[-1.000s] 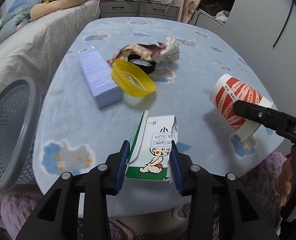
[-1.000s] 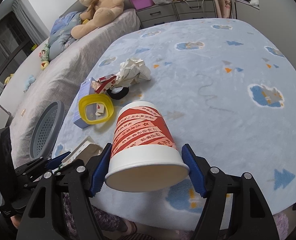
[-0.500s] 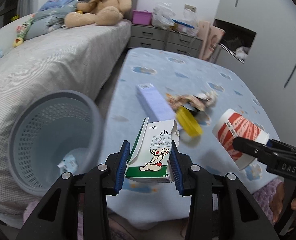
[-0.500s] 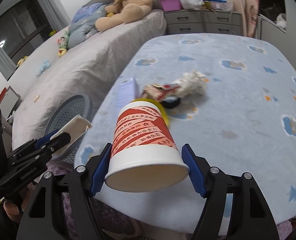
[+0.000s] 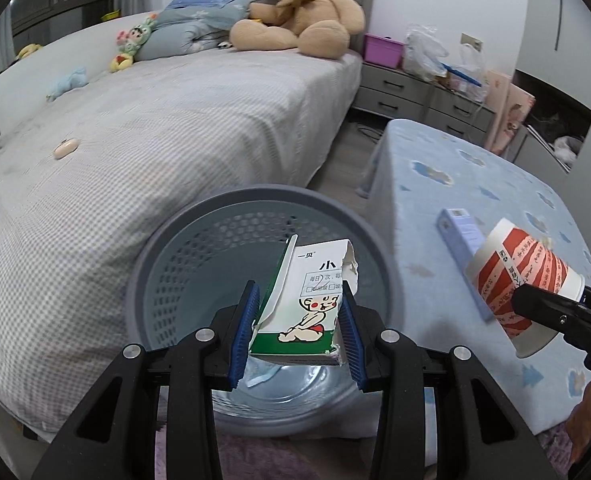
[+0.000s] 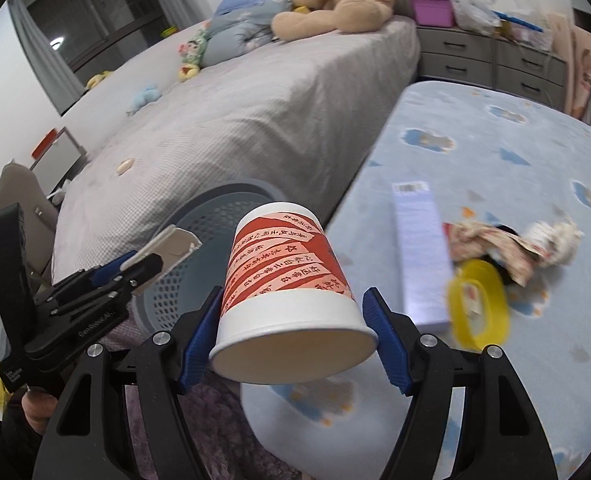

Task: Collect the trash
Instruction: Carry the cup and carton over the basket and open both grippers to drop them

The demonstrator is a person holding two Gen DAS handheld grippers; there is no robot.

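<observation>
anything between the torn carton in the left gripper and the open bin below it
Nothing visible: the torn carton, held in the left hand-held gripper, hangs over the grey bin, whose mouth is open, with only scraps at its bottom.

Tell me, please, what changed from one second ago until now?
Both grippers swung from the table toward the bin: the left gripper now holds the carton over it. The right gripper still grips the paper cup. Nothing released.
</observation>
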